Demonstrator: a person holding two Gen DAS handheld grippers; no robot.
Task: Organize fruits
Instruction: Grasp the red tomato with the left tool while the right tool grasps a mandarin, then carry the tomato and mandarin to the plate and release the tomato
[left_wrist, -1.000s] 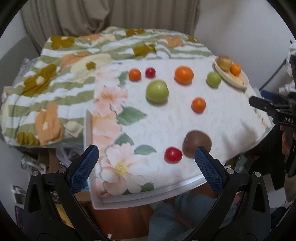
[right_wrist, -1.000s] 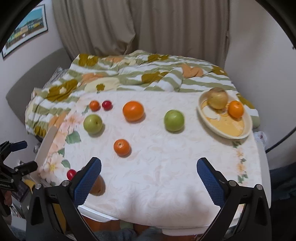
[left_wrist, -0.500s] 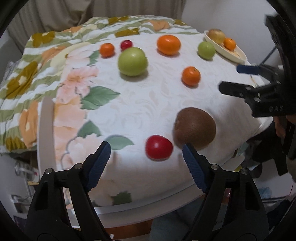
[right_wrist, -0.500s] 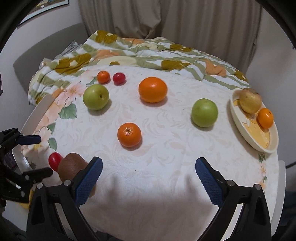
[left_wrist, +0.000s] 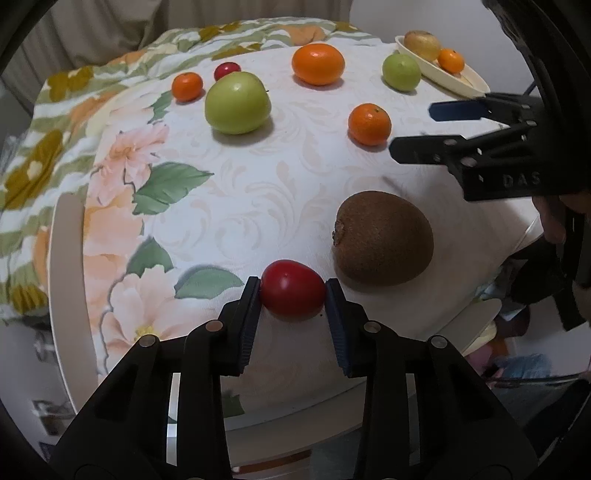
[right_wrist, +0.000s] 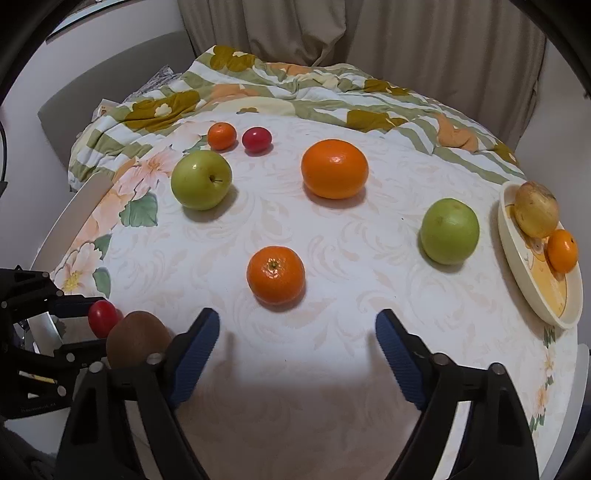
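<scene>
Left gripper (left_wrist: 293, 291) clamped across small glossy red tomato (left_wrist: 293, 288) at its widest; light, soft-skinned, slippery — squeeze gently. Right gripper (right_wrist: 297, 334) spread, empty.

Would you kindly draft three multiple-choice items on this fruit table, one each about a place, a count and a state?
1. Where does the kiwi lie?
A. On the plate
B. On the tablecloth beside the red tomato held by the left gripper
C. On the striped blanket

2. How many fruits are on the plate?
A. Two
B. Four
C. None

3. What is the state of the right gripper?
A. Shut on a mandarin
B. Shut on the kiwi
C. Open, holding nothing

Answers:
1 B: in the left wrist view the kiwi sits on the tablecloth next to the red tomato clamped in the left gripper.
2 A: only a yellowish fruit and a small mandarin rest on it.
3 C: its jaws stand wide apart over bare cloth.
</scene>
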